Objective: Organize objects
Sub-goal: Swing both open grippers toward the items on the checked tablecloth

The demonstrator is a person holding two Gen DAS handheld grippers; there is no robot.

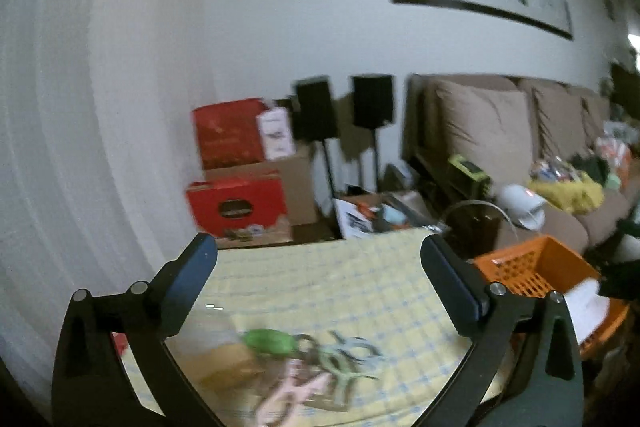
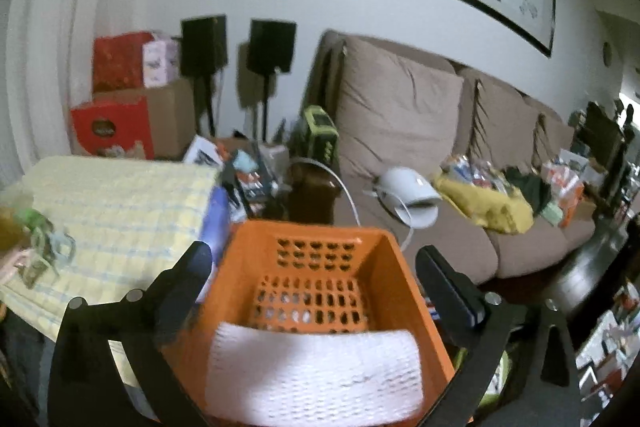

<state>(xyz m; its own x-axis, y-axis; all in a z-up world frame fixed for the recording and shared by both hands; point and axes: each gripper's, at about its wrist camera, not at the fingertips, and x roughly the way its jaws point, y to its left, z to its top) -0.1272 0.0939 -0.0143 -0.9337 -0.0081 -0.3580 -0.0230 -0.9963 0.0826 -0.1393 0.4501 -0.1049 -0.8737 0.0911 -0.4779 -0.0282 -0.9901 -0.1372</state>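
My left gripper point(image 1: 318, 259) is open and empty above a table with a yellow checked cloth point(image 1: 320, 291). Below it lie a green object point(image 1: 270, 341), pale green and pink clips or hangers point(image 1: 320, 375) and a tan box point(image 1: 222, 355), all blurred. My right gripper point(image 2: 314, 267) is open and empty over an orange plastic basket point(image 2: 320, 267) that holds a white foam-net sheet point(image 2: 316, 371). The basket also shows in the left wrist view point(image 1: 536, 267), right of the table. The clips show at the left edge of the right wrist view point(image 2: 44, 247).
A brown sofa point(image 2: 420, 131) with a white appliance point(image 2: 412, 199) and yellow cloth point(image 2: 484, 203) stands behind. Red boxes point(image 1: 236, 207) on cardboard and two black speakers point(image 1: 344, 107) stand by the wall. Clutter fills the floor between table and sofa.
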